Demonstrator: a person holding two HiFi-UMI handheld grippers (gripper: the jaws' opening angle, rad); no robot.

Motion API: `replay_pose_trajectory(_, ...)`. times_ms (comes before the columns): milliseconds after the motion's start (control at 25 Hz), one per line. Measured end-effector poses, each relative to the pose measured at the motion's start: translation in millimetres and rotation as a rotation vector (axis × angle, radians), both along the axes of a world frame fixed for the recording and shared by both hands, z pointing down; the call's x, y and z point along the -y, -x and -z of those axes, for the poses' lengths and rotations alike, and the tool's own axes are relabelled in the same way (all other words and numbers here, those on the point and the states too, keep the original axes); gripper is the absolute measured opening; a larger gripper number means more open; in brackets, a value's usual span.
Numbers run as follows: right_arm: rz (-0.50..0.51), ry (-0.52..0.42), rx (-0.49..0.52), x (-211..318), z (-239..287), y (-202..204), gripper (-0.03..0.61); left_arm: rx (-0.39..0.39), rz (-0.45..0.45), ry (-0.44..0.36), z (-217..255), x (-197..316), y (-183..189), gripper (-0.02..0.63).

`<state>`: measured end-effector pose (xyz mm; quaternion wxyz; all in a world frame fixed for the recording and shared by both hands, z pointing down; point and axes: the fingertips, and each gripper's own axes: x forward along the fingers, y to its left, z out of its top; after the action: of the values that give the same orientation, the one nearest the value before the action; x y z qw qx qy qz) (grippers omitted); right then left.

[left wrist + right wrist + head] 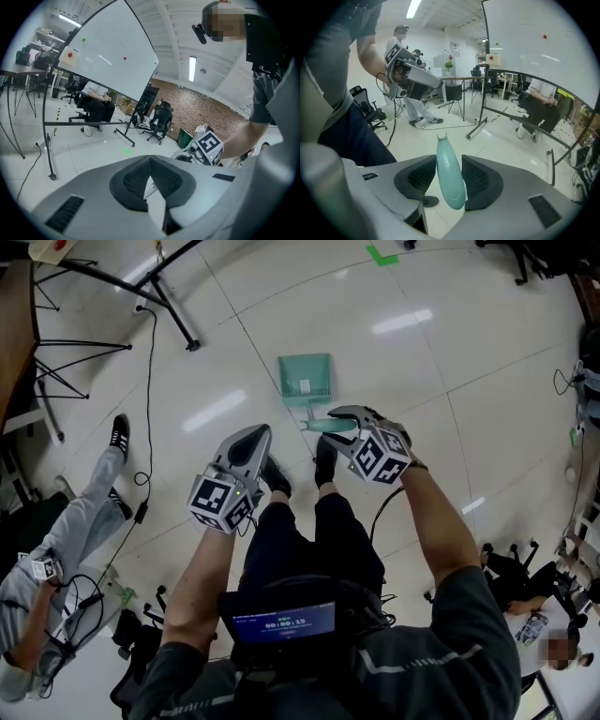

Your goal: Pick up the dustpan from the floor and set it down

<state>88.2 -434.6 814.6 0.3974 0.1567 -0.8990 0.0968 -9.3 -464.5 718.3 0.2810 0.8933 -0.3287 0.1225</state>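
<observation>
A teal dustpan point(305, 379) lies on the glossy white floor ahead of my feet, its handle point(323, 426) pointing back toward me. My right gripper point(342, 418) is at that handle. In the right gripper view the handle point(450, 173) stands between the two pads point(480, 178); it leans by the right pad and floor shows between it and the left one, so the jaws are open around it. My left gripper point(255, 439) hovers to the left of the handle, apart from it. Its fingertips meet and hold nothing in the left gripper view point(150, 161).
My two black shoes point(277, 474) stand just behind the dustpan. A whiteboard stand's black legs point(169, 296) and a cable point(148, 381) lie at the far left. A seated person point(56, 549) is at the left, office chairs point(511, 568) at the right, green tape point(382, 254) far ahead.
</observation>
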Motion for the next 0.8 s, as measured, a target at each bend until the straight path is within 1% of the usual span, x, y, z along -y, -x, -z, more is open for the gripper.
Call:
replay_pose_trajectory(200,-0.052,-0.036,0.029,1.7,50.3,-0.8,0.189,-0.001,-0.017,-0.02,37.9,-7.9,4.1,0.025)
replay_pose_trajectory(320,-0.142,-0.076,0.093,16.3,103.6,-3.7,0.187,0.003,-0.036,-0.034,67.9,-15.2,4.2,0.025)
replay_pose_trajectory(400,-0.213,-0.097,0.152,22.8,150.3,-1.8,0.187,-0.009,-0.025,-0.047,98.3,-22.2,11.8,0.025)
replay_pose_trajectory(480,-0.261,-0.142,0.214,34.2,205.4,-1.2,0.187,-0.034,-0.002,-0.089,134.4,-18.4,19.5,0.025)
replay_pose_trajectory(560,-0.276,-0.192,0.278,43.3,267.0,-0.9,0.187,-0.052,0.0,-0.146,173.2,-10.1,22.5,0.025)
replay_pose_trajectory(640,-0.279,-0.227,0.34,38.2,329.6,3.7,0.186,-0.052,-0.013,-0.184,214.6,-14.7,26.6,0.025)
replay_pose_trajectory(720,-0.312,-0.261,0.402,30.0,387.1,5.1,0.181,-0.058,-0.011,-0.221,261.9,-23.0,31.0,0.025)
replay_pose_trajectory(760,-0.341,-0.282,0.437,28.8,413.0,3.1,0.16,-0.065,0.002,-0.249,285.8,-23.8,33.1,0.025)
replay_pose_trajectory(800,-0.372,-0.306,0.473,29.5,437.6,0.7,0.125,-0.073,0.02,-0.281,308.6,-22.4,35.4,0.025)
